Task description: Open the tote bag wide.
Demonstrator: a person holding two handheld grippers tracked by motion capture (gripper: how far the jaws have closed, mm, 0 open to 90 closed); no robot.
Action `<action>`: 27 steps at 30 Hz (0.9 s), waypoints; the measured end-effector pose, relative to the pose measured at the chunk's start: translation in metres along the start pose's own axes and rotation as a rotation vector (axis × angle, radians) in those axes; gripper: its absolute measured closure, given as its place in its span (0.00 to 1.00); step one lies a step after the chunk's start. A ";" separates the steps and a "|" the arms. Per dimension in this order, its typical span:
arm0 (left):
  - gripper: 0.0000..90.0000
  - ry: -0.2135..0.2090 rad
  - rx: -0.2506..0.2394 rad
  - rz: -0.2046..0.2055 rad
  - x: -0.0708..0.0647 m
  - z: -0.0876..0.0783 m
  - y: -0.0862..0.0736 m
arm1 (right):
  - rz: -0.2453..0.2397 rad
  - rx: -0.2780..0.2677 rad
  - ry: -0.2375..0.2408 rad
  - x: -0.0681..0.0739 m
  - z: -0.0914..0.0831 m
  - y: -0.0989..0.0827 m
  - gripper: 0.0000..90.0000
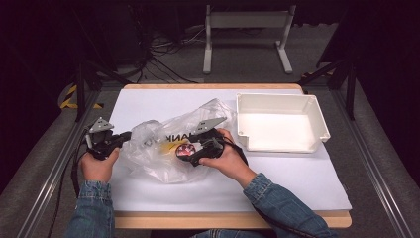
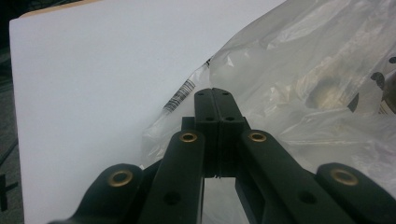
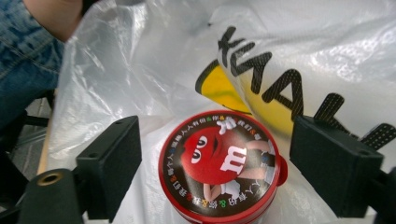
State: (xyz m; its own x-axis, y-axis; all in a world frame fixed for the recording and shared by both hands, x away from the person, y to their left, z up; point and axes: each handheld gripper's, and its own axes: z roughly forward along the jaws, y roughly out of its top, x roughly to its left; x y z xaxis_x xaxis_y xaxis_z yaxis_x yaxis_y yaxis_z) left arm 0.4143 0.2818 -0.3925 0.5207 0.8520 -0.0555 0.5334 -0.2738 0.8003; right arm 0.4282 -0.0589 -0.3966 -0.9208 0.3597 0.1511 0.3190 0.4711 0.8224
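Note:
A crumpled clear plastic bag (image 1: 158, 148) with black lettering and a yellow mark lies on the white sheet, left of centre. My left gripper (image 1: 126, 135) is at its left edge. In the left gripper view its jaws (image 2: 214, 95) are pressed together on the bag's (image 2: 299, 70) thin rim. A round red M&M's tin (image 1: 185, 150) sits at the bag's right side, on the plastic. My right gripper (image 1: 192, 148) is open. Its two pads stand either side of the tin (image 3: 218, 163) with a gap to each, and the bag (image 3: 140, 70) billows behind it.
An empty white plastic tray (image 1: 317, 116) stands at the right rear of the table. The white sheet (image 1: 277, 173) covers most of the wooden tabletop. A hand and denim sleeve (image 3: 28, 51) appear beyond the bag in the right gripper view.

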 end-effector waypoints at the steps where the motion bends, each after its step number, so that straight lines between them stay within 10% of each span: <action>1: 1.00 0.000 0.001 0.001 0.000 0.000 0.000 | -0.005 0.008 -0.005 0.000 0.002 -0.002 0.16; 27: 0.95 0.026 0.127 -0.072 0.012 0.032 -0.010 | -0.081 0.104 -0.024 -0.001 0.033 -0.030 0.20</action>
State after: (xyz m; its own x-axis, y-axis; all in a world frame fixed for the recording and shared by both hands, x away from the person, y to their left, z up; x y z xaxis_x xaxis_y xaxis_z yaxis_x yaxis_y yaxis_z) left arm 0.4365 0.2808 -0.4199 0.4619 0.8820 -0.0934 0.6496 -0.2647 0.7128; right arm 0.4267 -0.0469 -0.4395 -0.9392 0.3356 0.0721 0.2662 0.5797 0.7701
